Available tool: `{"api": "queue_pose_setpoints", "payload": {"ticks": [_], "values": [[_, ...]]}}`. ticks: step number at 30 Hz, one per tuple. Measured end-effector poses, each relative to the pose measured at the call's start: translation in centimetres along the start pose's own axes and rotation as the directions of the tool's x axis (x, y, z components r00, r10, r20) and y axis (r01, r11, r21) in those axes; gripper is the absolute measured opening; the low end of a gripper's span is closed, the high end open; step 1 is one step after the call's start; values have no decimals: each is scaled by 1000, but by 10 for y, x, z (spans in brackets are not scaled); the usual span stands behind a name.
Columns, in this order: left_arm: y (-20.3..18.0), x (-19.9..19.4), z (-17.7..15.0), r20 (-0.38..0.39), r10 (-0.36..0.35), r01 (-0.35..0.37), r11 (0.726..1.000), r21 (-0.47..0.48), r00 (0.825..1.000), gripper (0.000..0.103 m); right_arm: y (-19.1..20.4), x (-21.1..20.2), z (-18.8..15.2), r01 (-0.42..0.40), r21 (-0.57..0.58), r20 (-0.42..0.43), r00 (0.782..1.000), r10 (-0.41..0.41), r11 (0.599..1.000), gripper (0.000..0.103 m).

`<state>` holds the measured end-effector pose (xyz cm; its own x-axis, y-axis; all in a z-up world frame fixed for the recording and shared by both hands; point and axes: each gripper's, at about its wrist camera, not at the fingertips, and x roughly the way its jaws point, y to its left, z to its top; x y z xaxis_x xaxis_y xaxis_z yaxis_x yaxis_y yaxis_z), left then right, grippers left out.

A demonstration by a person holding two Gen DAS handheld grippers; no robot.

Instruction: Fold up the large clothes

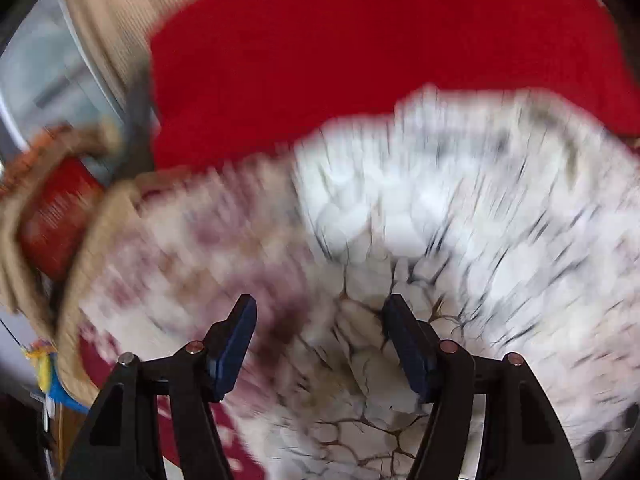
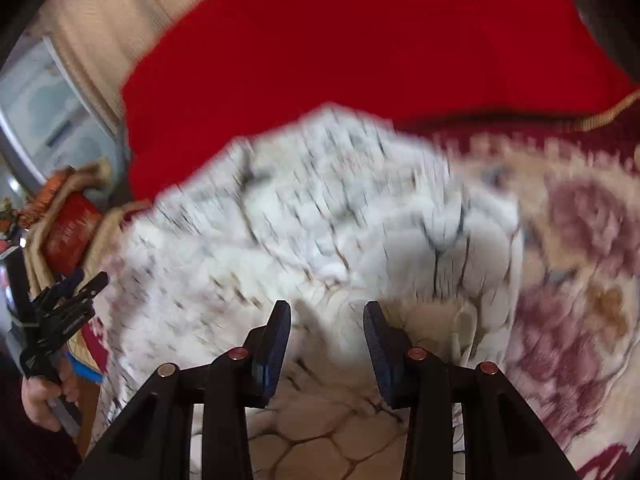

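Note:
A large white garment with a dark crackle pattern (image 1: 440,220) lies bunched on a patterned cream and maroon cover (image 1: 192,256). Both views are motion blurred. My left gripper (image 1: 320,312) is open just above the garment, nothing between its blue pads (image 1: 234,344). My right gripper (image 2: 327,316) is open over the same garment (image 2: 300,224), its fingers empty. The left gripper also shows at the left edge of the right wrist view (image 2: 60,312), held in a hand.
A plain red cloth (image 1: 360,48) covers the surface behind the garment. The patterned cover (image 2: 576,248) spreads to the right. A beige ribbed curtain or cushion (image 2: 108,28) and a window (image 1: 44,68) are at the far left, with a red box (image 1: 56,216) below.

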<state>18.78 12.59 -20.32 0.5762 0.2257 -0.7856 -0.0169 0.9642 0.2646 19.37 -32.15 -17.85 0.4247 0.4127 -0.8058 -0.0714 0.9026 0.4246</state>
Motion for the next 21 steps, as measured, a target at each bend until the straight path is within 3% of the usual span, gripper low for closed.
{"api": "queue_pose_setpoints", "payload": {"ticks": [1, 4, 8, 11, 13, 15, 21], "values": [[0, 9, -3, -23, -24, 24, 1000, -15, 999, 69, 1, -1, 0, 0, -5, 9, 1000, 0, 1000, 42], [4, 0, -3, 8, -31, 31, 999, -21, 999, 69, 5, -15, -1, -9, -27, 59, 998, 10, 1000, 42], [19, -23, -5, 56, -47, 50, 997, -65, 997, 68, 12, -34, -5, -75, -74, 136, 987, 84, 994, 42], [27, -33, -18, 72, -49, 54, 996, -71, 996, 69, 21, -26, -13, -91, -108, 77, 992, 99, 990, 45], [22, -19, -27, 3, -44, 44, 999, -9, 999, 69, 24, -4, -19, -55, -120, -21, 998, 53, 991, 47], [20, -7, -36, -71, -23, 25, 1000, 19, 997, 69, 28, -4, -22, -31, -139, -3, 1000, 31, 990, 46], [48, -46, -52, -8, -105, 104, 994, -40, 994, 69, 16, -29, -22, -110, -64, 35, 993, 112, 992, 48]]}}
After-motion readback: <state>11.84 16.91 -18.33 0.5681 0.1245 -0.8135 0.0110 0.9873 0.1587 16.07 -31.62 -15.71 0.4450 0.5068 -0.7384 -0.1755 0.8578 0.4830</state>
